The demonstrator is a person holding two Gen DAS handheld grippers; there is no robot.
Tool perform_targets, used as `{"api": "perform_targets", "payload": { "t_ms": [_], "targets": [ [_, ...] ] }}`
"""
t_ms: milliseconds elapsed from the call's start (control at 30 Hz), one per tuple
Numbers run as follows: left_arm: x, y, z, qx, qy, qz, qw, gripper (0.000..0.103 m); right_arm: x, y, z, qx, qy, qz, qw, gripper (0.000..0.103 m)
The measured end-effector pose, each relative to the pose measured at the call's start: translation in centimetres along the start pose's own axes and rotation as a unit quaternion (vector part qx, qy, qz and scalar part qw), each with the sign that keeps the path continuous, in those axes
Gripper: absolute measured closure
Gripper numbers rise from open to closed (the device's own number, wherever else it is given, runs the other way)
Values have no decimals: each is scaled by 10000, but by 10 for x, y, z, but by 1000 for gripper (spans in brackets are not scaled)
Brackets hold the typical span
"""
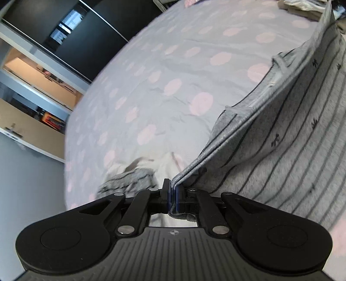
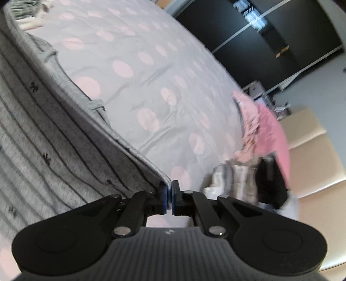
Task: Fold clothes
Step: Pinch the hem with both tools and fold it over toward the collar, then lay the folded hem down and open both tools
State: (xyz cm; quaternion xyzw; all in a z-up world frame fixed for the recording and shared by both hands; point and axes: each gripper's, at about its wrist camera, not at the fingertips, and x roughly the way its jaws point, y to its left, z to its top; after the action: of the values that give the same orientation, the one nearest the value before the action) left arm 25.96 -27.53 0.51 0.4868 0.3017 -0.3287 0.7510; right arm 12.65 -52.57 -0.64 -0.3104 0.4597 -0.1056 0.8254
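Grippers: two, both mine, one garment strung between them. Left gripper (image 1: pixel 173 191) has its jaws pinched tight on the ribbed hem of the grey striped garment (image 1: pixel 298 134); two layers of edge show squeezed between the blue pads. Right gripper (image 2: pixel 169 194) is closed just as tight on the same garment (image 2: pixel 43 134), w/ the fabric edge running up to the pads from 10 o'clock. Between the two grips the hem is stretched in one taut line, lifted over the bedspread (image 1: pixel 168 71), the rest of the cloth draped below it.

Count on the bed: one grey spread w/ pink dots, one striped garment in hand, plus loose heaps.

Left wrist view only: a small crumpled grey-and-cream bundle (image 1: pixel 134 177) at 7 o'clock just beyond my pads, a beige folded heap (image 1: pixel 302 7) far off at 1 o'clock, and shelving (image 1: pixel 39 103) at 9 o'clock.

Right wrist view only: a pink pile (image 2: pixel 266 129) at 3 o'clock on the bed's edge, w/ a black item (image 2: pixel 270 183) and pale folded pieces (image 2: pixel 229 181) under it at 4 o'clock; a dark wardrobe (image 2: pixel 270 39) at 1 o'clock.

Pose: both grippers tilt steeply down at the bed, each rolled so the horizon slants. Both views are smeared w/ blur.
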Motion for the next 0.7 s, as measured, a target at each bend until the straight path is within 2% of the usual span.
{"api": "perform_targets", "payload": {
  "t_ms": [133, 267, 433, 533, 600, 667, 700],
  "targets": [
    [50, -3, 13, -22, 206, -53, 9998, 101, 55, 12, 9, 6, 284, 73, 9996, 99],
    [82, -1, 18, -118, 461, -159, 9987, 101, 90, 15, 14, 220, 453, 126, 9987, 99],
    [105, 1, 23, -385, 338, -154, 9986, 100, 119, 10, 19, 713, 588, 262, 9954, 99],
    [120, -8, 23, -498, 424, -96, 9978, 99, 137, 15, 18, 1104, 656, 353, 9911, 99],
    [129, -16, 22, -494, 502, -8, 9975, 93, 145, 24, 17, 1138, 673, 325, 9907, 98],
    [133, -18, 20, -509, 504, 203, 9972, 80, 148, 32, 15, 1042, 639, 217, 9923, 97],
    [133, -16, 19, -587, 485, 284, 9967, 76, 147, 34, 14, 1039, 629, 174, 9924, 96]
  ]
}}
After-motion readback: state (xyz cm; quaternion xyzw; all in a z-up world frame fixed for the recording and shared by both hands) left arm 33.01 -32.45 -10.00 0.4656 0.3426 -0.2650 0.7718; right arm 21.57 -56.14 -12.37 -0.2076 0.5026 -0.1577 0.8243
